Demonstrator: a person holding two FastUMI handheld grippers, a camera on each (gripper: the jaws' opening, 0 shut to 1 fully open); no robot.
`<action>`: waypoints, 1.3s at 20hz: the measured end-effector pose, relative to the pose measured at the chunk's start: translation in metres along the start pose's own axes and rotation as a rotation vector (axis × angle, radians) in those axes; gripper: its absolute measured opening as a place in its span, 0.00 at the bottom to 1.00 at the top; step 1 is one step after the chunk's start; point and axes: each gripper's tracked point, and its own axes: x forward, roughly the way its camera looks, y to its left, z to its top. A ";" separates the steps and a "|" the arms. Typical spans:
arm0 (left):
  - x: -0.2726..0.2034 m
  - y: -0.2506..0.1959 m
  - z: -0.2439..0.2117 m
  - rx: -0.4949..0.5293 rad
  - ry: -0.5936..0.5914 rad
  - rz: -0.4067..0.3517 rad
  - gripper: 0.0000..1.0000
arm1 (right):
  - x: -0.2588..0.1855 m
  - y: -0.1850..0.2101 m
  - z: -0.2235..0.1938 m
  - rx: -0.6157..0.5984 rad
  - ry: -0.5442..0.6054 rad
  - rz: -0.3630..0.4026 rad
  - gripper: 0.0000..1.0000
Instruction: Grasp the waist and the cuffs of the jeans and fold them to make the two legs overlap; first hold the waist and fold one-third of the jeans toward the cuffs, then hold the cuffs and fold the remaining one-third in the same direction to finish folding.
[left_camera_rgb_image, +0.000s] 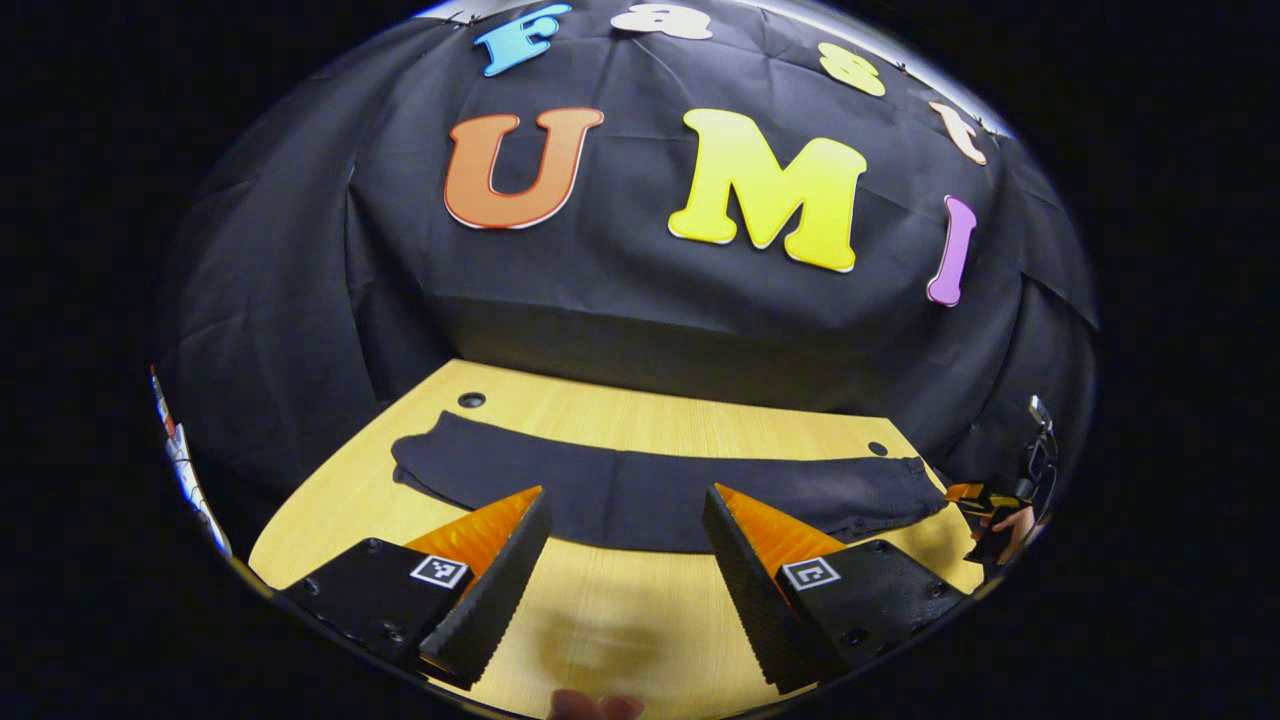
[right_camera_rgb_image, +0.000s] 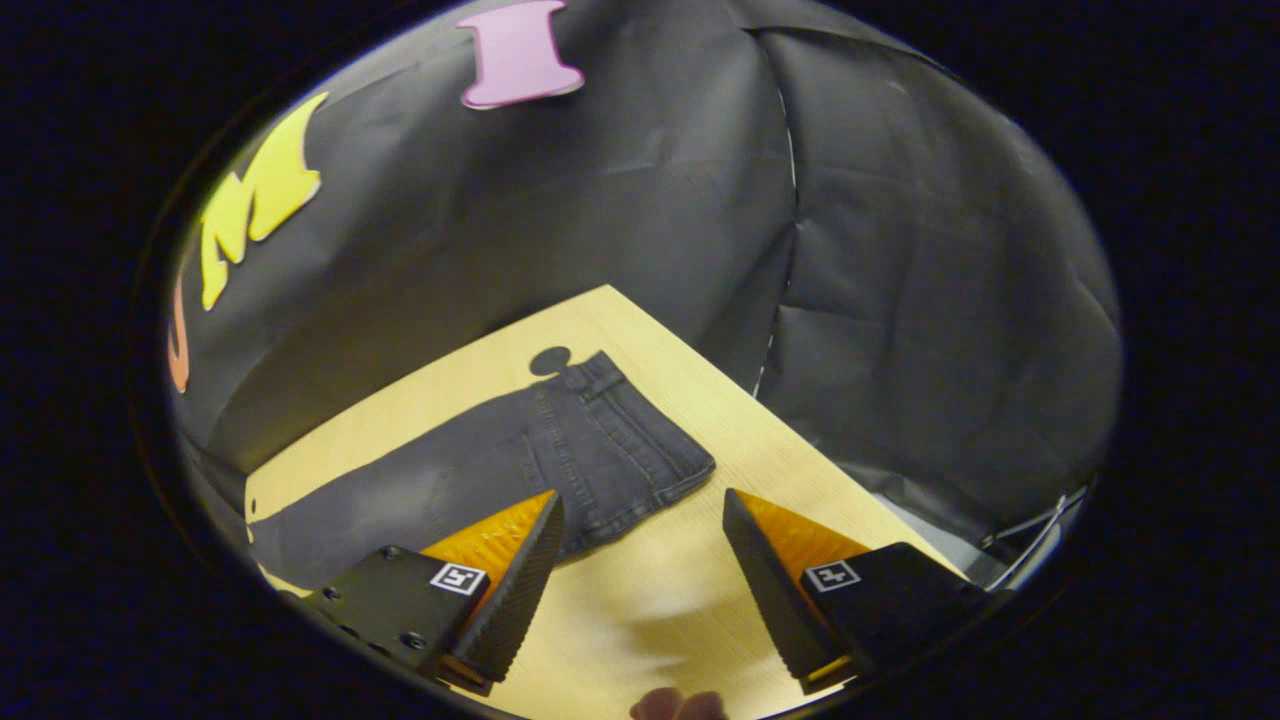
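Dark jeans (left_camera_rgb_image: 640, 490) lie flat in a long strip across the wooden table (left_camera_rgb_image: 600, 620), the legs one over the other. Their cuffs reach toward the far left and the waist toward the right in the left gripper view. My left gripper (left_camera_rgb_image: 625, 500) hovers open above the table, its tips over the near edge of the jeans at mid-length. In the right gripper view the waist end (right_camera_rgb_image: 620, 440) with its band and pocket seams lies ahead. My right gripper (right_camera_rgb_image: 645, 505) is open just short of the waist's near corner, nothing between its fingers.
Two round holes (left_camera_rgb_image: 471, 400) sit in the table behind the jeans, one near each end. The black cloth wall stands close behind the table. In the left gripper view the other gripper and a hand (left_camera_rgb_image: 1005, 525) appear at the far right. The table's right edge (right_camera_rgb_image: 800, 430) runs near the waist.
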 end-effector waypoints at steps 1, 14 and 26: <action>0.000 -0.003 -0.003 0.004 0.012 0.001 0.98 | 0.011 -0.006 0.001 0.007 -0.002 -0.011 1.00; 0.013 -0.017 -0.010 0.037 0.054 0.067 0.98 | 0.053 -0.013 0.011 0.013 -0.029 0.082 0.98; -0.006 0.009 -0.025 0.011 0.067 0.085 0.98 | 0.055 0.018 0.012 -0.068 0.004 0.147 0.28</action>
